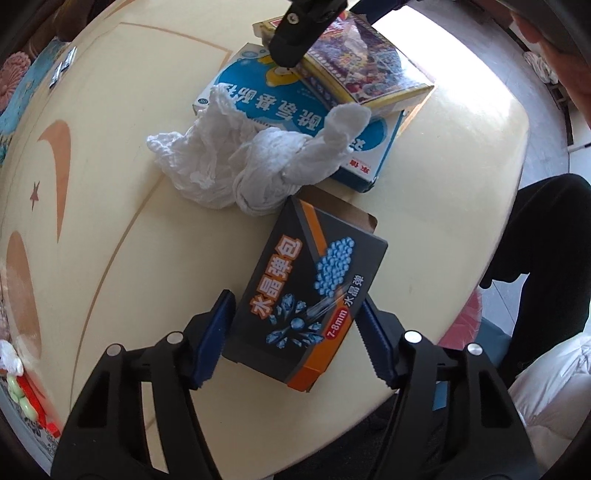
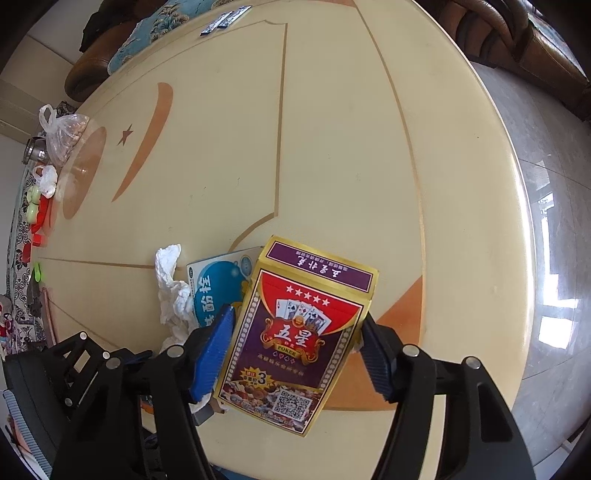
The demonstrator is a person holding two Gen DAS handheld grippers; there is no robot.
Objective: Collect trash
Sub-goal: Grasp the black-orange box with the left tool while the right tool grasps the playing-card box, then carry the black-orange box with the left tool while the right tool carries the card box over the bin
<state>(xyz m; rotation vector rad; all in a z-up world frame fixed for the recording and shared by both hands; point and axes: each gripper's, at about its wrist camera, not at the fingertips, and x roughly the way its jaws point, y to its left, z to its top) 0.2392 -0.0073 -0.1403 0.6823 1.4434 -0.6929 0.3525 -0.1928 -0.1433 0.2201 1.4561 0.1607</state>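
As both boxes look light and crushable: left tool [image 1: 291,341] pinching dark box [image 1: 306,295] sides, right tool [image 2: 295,354] pinching card box [image 2: 295,343] sides.

Count taken relative to the blue box [image 1: 258,99] on the worktop [image 1: 110,206].

Boxes: three. The blue box itself; one poker box [image 2: 295,332] lying on top of it; one dark box [image 1: 306,302] just beside it on the near side.

Tissue wads: two, white. One crumpled wad [image 1: 192,155] and one twisted wad [image 1: 295,158], both overlapping the blue box's edge and touching each other.

Small dark packets [image 2: 225,20]: two, side by side, well apart from the blue box at the worktop's far rim.

Clear bags [image 2: 64,134]: one, well apart from the blue box at the worktop's edge.
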